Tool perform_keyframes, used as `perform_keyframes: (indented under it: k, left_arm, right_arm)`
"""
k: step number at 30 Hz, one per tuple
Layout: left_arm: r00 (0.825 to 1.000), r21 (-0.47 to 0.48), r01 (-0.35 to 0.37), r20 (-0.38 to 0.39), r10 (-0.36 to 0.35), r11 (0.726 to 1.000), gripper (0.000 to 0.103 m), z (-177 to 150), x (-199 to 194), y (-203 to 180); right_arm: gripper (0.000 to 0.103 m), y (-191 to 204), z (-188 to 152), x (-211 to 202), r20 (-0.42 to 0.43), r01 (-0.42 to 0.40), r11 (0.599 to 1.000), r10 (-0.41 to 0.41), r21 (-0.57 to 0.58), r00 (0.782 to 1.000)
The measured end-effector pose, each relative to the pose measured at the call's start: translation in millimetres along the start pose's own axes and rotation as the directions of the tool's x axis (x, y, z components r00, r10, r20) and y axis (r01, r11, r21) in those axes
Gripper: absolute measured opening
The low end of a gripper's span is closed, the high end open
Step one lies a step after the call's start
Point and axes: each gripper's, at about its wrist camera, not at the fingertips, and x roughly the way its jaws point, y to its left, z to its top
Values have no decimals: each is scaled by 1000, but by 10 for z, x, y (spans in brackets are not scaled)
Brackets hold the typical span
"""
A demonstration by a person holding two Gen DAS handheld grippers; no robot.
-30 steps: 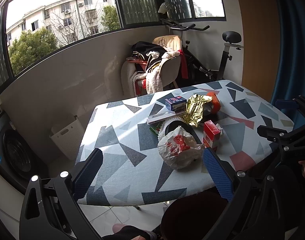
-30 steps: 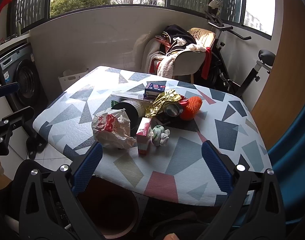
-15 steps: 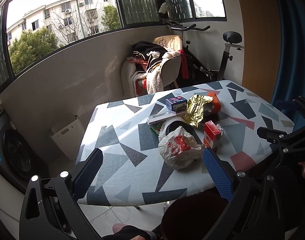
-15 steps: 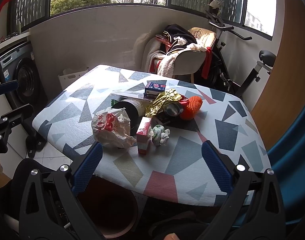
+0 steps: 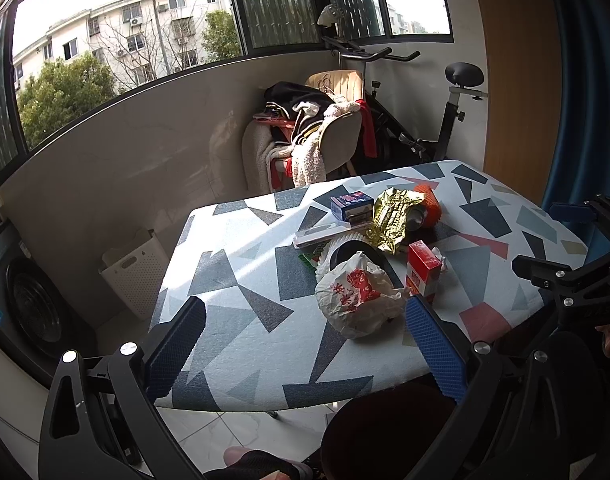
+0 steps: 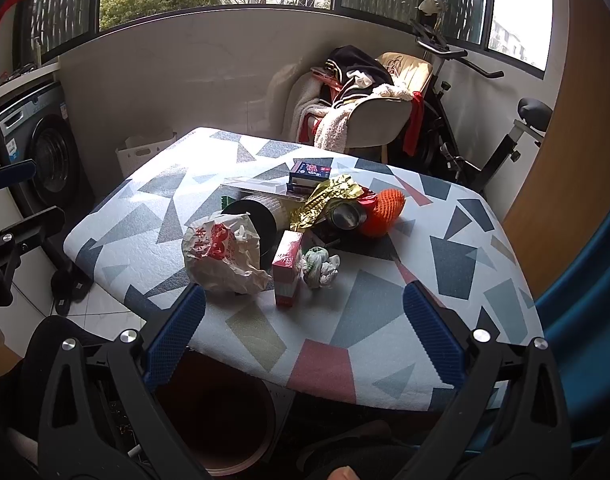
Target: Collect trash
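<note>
With both jaws spread wide and empty short of the surface [image 6: 445, 240], I judge the white plastic bag [image 6: 221, 256] nearest the bin [image 6: 221, 420] below the edge the first pick; I would pinch its crumpled top with the right gripper [image 6: 303, 322]; the left gripper [image 5: 305, 344] waits.

The bin [image 6: 221, 412] sits partly hidden under the table [image 6: 385, 320]. The bag [image 6: 221, 256] covers part of the black roll [image 6: 257, 220]. Print on the box [image 5: 351, 202] is too small to read.
</note>
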Motion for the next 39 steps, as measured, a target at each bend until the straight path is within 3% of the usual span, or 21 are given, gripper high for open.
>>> perform_keyframes:
  k: [36,39]
  left_arm:
    - [1000,0,2,-1,-2,1000,98,-8,7,-6]
    - [999,-11,38,-7,-38,999,98,-24,23,3]
  right_arm:
    - [98,25,-12,-26,-19,3,1000,-3,-7,1000]
    - [98,23,-36,2,-20,5,1000,-5,1,1000]
